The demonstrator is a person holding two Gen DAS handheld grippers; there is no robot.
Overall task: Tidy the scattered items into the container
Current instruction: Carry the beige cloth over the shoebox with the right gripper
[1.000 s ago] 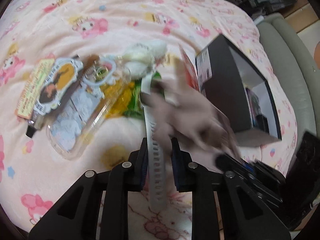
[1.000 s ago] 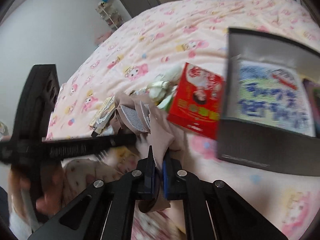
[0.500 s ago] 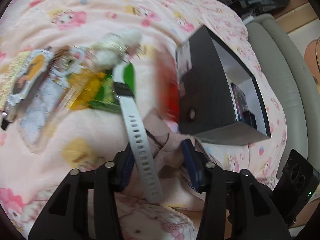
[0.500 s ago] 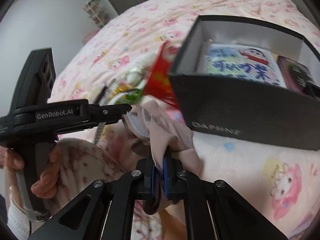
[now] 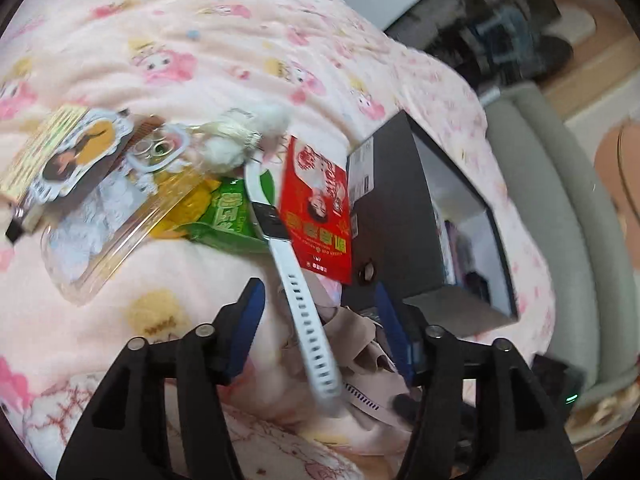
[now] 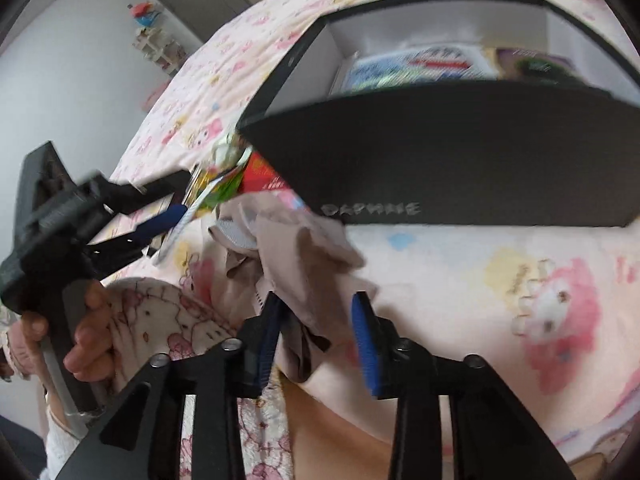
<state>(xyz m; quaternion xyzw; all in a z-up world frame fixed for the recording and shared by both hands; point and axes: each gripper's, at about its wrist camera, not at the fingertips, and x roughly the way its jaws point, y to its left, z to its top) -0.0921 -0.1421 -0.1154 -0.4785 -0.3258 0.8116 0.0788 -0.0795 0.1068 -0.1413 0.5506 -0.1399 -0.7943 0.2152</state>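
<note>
A black box [image 5: 396, 240] lies on the pink blanket, open, with packets inside [image 6: 420, 66]. My left gripper [image 5: 320, 300] is open; a white watch [image 5: 298, 280] lies between its jaws, free. My right gripper [image 6: 318, 316] is open over a crumpled beige cloth [image 6: 292, 248], which lies on the blanket in front of the box [image 6: 440, 160]. A red packet [image 5: 320, 208], a green packet [image 5: 230, 216], a white fluffy charm [image 5: 240, 140] and a clear phone case [image 5: 104, 216] lie left of the box.
A card with a cartoon sticker [image 5: 60, 156] lies at the far left. A grey sofa edge [image 5: 560, 200] runs behind the box. The hand holding the left gripper [image 6: 84, 320] shows in the right wrist view.
Both grippers have opened. The left let go of the white watch and the right let go of the beige cloth, which dropped onto the blanket in front of the box.
</note>
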